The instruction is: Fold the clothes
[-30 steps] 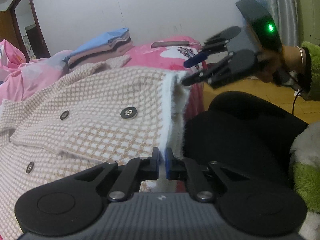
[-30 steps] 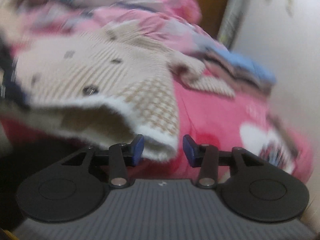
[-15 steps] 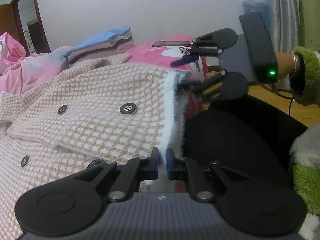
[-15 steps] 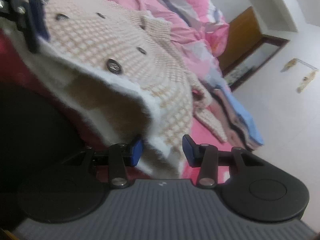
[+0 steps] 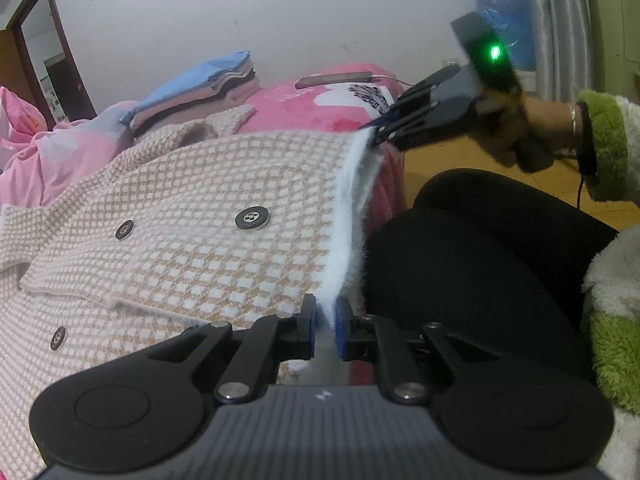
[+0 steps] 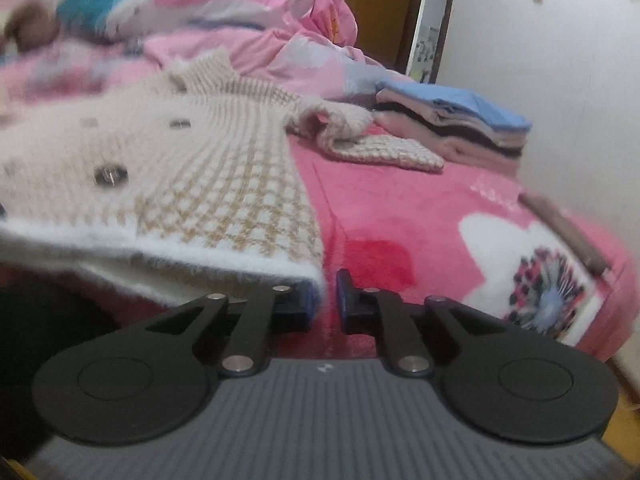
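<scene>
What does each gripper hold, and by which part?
Left gripper: checked coat, pinched at its white fleecy hem. Right gripper: jaws have just been closing at the hem's far corner; whether it grips, I cannot tell.

My left gripper (image 5: 324, 322) has a ribbed grey body with a small pale mark at its top edge, two round black discs at its sides, black linkage arms with silver screws, and blue-padded jaws. My right gripper (image 6: 324, 300) is built the same; seen from the left wrist camera it carries a dark block with a lit green lamp. My right hand (image 5: 516, 136) wears a thin bangle, a fuzzy green-and-white sleeve (image 5: 604, 148) and black trousers (image 5: 480, 264)
</scene>
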`<act>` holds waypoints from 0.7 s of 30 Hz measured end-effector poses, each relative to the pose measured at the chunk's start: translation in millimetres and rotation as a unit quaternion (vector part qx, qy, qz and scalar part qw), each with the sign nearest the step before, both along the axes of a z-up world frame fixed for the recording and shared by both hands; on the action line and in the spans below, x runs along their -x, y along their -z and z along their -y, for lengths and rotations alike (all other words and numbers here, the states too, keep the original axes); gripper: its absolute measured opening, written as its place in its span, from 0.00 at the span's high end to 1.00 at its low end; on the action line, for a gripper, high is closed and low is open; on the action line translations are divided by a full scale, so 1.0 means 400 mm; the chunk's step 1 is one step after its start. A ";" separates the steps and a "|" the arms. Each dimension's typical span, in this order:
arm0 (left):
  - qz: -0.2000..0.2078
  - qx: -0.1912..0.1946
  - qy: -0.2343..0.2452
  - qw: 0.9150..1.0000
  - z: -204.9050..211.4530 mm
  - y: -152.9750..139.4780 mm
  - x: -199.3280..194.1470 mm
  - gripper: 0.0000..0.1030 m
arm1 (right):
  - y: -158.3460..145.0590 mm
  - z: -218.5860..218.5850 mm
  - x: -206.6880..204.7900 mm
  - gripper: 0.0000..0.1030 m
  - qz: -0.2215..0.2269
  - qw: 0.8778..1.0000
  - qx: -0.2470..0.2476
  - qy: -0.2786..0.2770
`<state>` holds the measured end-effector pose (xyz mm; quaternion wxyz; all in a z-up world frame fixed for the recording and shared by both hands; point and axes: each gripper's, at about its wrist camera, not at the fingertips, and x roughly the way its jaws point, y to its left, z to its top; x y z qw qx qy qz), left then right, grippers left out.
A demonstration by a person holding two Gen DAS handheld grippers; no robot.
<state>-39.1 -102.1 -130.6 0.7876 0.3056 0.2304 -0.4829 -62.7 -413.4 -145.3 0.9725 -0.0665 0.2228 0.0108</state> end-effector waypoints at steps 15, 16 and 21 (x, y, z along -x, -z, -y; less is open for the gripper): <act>-0.022 0.020 -0.002 1.000 -0.032 -0.019 0.024 0.67 | -0.121 0.017 0.066 0.65 0.031 0.982 -0.174 -0.073; -0.029 0.027 -0.006 0.999 -0.042 -0.028 0.025 0.67 | -0.125 -0.009 0.049 0.65 0.028 0.980 -0.173 -0.090; -0.068 0.099 -0.042 0.992 -0.104 -0.089 0.001 0.63 | -0.089 -0.094 -0.034 0.68 -0.019 0.980 -0.156 -0.123</act>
